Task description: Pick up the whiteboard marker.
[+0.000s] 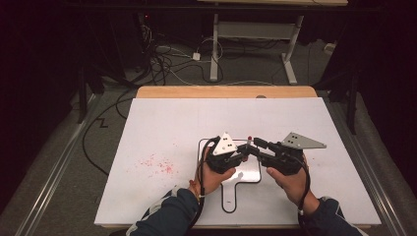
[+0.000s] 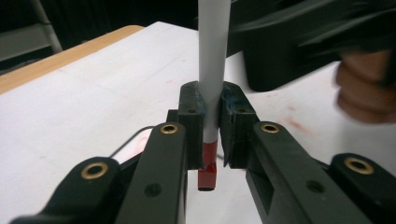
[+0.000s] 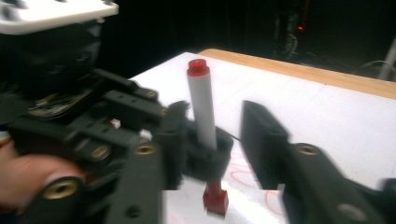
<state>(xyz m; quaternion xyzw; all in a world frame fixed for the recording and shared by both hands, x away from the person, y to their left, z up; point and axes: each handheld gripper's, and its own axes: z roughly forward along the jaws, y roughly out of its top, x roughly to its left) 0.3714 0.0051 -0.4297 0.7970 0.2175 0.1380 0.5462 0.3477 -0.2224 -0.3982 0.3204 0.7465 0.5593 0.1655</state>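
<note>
The left claw is clamped on the white marker, keeping it upright above the counter; the right claw stands apart around it, not gripping.

White table, busy floor beyond.
Under the jaws lies a white board with a black outline; red specks dot the table left of them, cables and desk legs well beyond.
</note>
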